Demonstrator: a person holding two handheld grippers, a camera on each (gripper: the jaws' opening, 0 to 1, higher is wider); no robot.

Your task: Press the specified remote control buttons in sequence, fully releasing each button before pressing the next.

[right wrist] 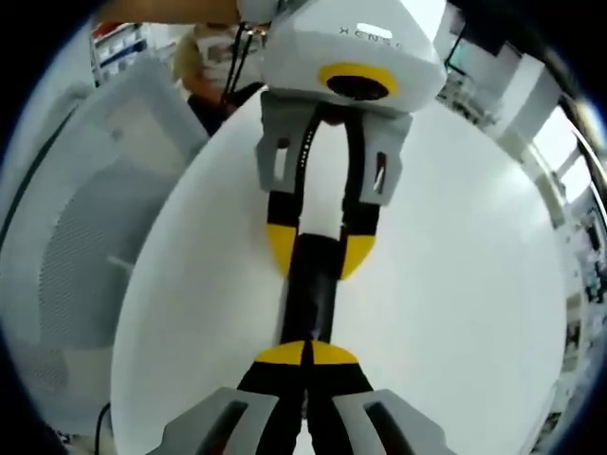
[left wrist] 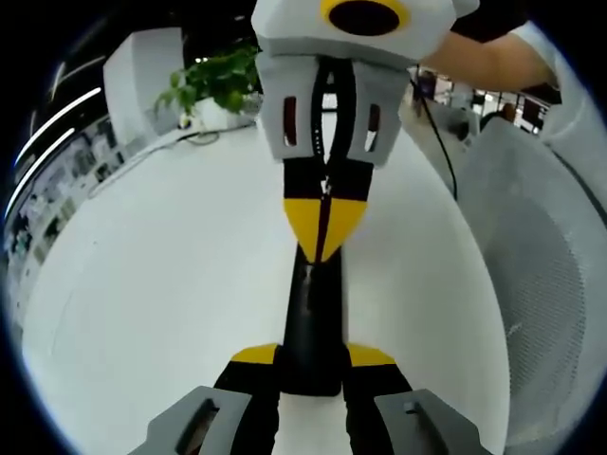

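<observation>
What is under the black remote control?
The white table lies under the remote control. The left claw grips its near end; the closed right claw tips press on top. Its buttons are not discernible.

An open-plan office or lab is showing here: a round white surface [left wrist: 161, 284], a potted plant [left wrist: 213, 83], ceiling strip lights [left wrist: 57, 133], a mesh chair back [left wrist: 541, 275], and shelving [right wrist: 119, 47] lining the background.

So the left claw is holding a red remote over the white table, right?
Not quite. The remote is black, not red, as the left gripper view shows. The left claw does hold it over the white table.
</observation>
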